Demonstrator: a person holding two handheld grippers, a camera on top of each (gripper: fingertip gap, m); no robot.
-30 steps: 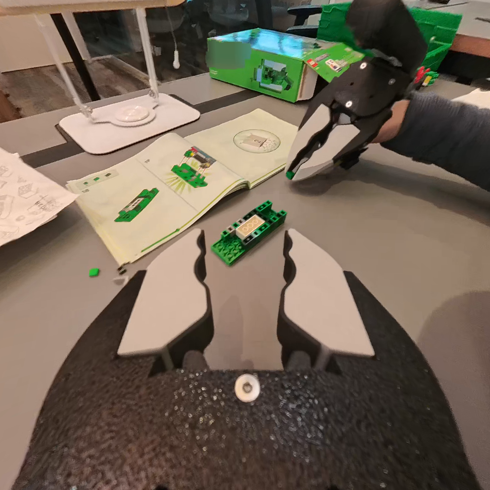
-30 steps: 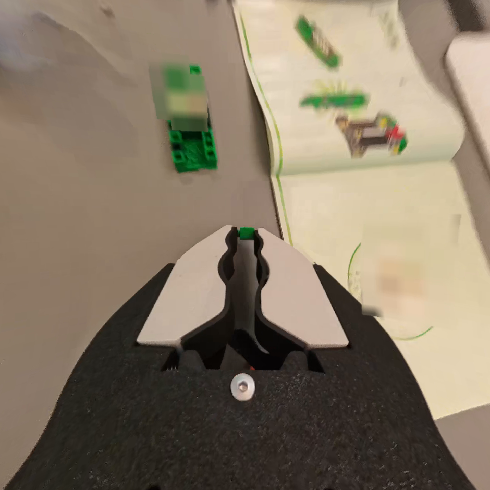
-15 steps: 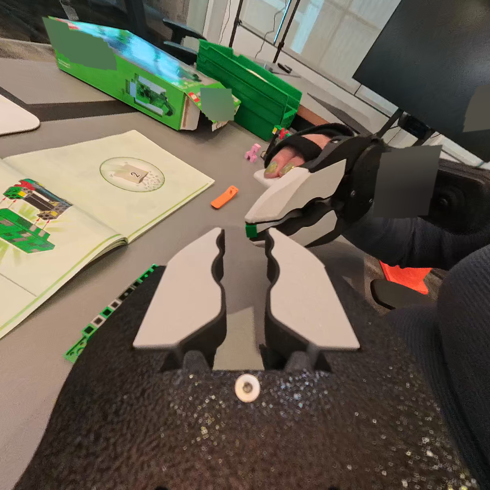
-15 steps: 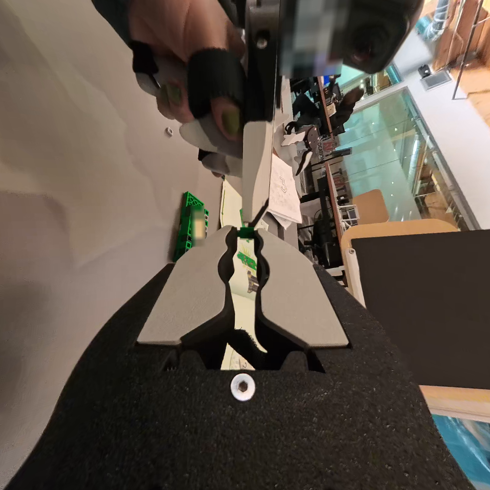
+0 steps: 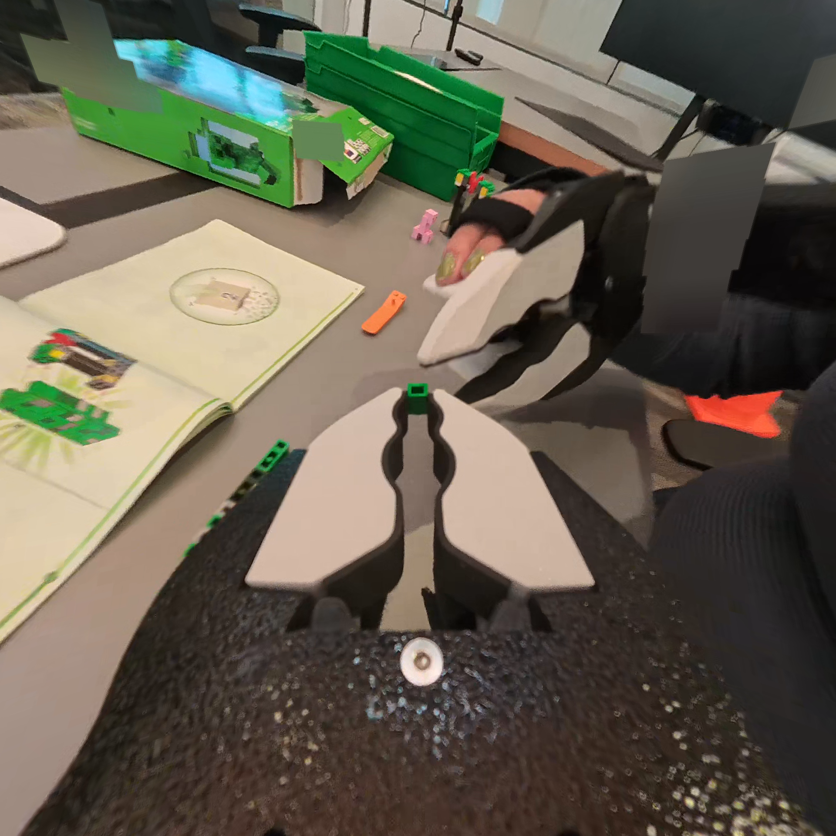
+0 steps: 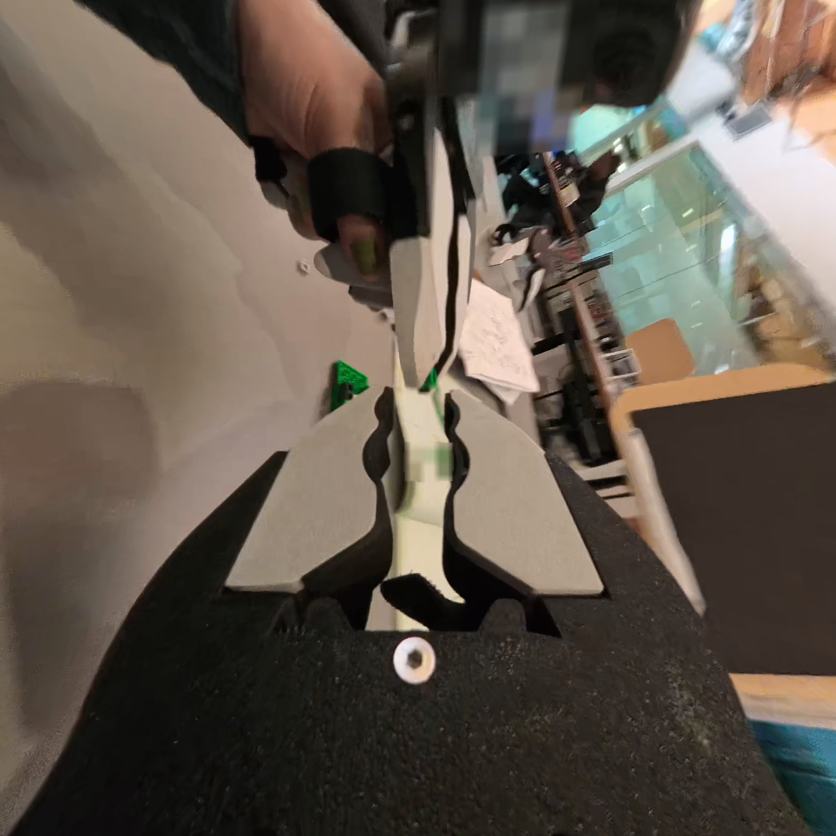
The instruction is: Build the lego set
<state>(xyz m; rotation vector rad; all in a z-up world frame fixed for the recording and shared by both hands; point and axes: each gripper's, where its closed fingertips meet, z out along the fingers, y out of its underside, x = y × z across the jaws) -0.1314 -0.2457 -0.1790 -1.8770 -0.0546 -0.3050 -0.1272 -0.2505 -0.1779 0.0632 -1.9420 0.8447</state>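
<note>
My left gripper [image 5: 417,409] is shut on a small green brick [image 5: 417,394], held at its fingertips above the grey table [image 5: 316,235]. My right gripper [image 5: 444,376] hangs just right of and beyond it, jaws parted and empty. In the right wrist view the right gripper [image 6: 418,400] is open, and the left gripper [image 6: 418,362] comes down from above with the green brick [image 6: 429,379] at its tip. The green partly built assembly [image 5: 271,456] lies on the table, mostly hidden behind my left gripper; it also shows in the right wrist view [image 6: 346,384].
An open instruction booklet [image 5: 181,362] lies to the left. A green set box [image 5: 203,135] and green trays [image 5: 407,113] stand at the back. An orange tool [image 5: 383,313], a pink figure [image 5: 424,226] and a small coloured build [image 5: 470,181] lie beyond the grippers. Less than 4 cm separates the two grippers' tips.
The small green brick has passed from my right gripper to my left. The left gripper has shut on it, and the right gripper has opened and drawn back a little.
</note>
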